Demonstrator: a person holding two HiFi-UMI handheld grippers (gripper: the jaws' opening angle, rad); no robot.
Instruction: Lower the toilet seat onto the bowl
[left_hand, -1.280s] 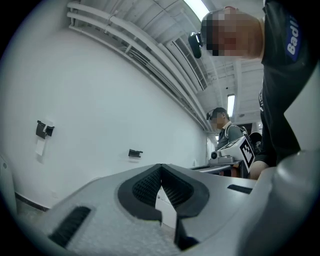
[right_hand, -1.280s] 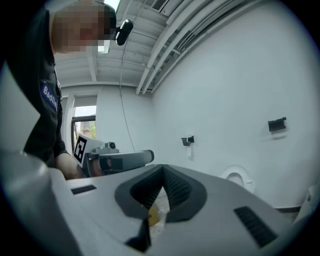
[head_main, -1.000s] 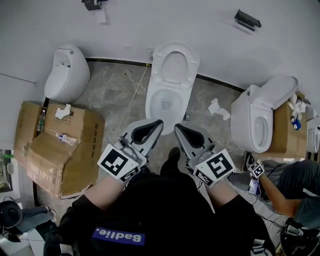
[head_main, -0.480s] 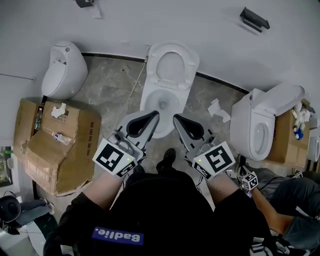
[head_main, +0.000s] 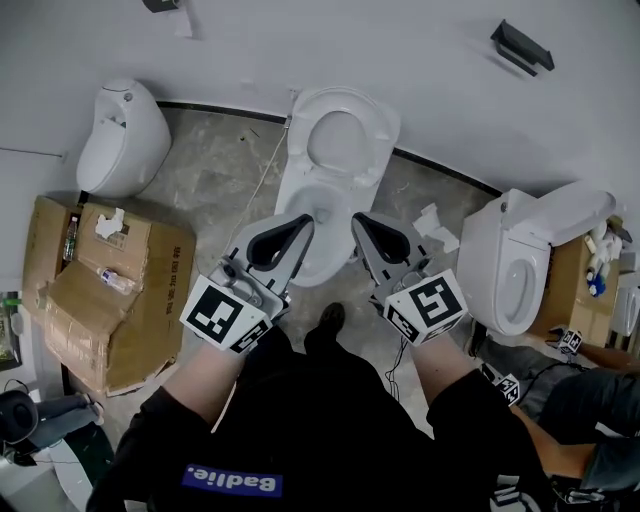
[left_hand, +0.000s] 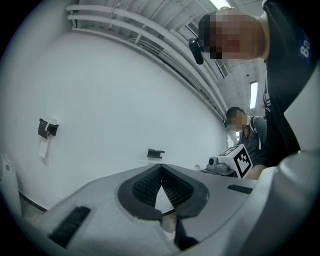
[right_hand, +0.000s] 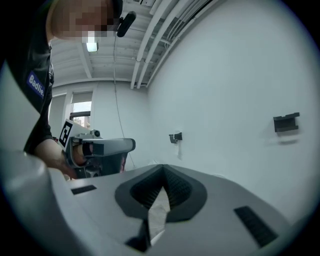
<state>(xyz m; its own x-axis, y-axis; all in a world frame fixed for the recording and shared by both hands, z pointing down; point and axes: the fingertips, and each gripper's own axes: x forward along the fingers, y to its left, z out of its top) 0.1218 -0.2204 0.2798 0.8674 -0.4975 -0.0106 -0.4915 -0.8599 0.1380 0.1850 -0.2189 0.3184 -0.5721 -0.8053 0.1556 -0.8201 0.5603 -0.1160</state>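
My left gripper (head_main: 300, 224) and right gripper (head_main: 362, 222), both closed on nothing, hover over the bowl (head_main: 288, 200); the upright toilet seat (head_main: 383, 125) stands dead ahead, roughly equidistant.

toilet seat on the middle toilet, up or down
Up: the toilet seat stands raised against the wall, leaving the bowl below uncovered.

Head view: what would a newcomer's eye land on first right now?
The white toilet at centre against the far wall, its oval seat raised upright. Just before it hover the left gripper and right gripper, jaws shut and empty. A second white toilet stands at right, a brown cardboard box at left.
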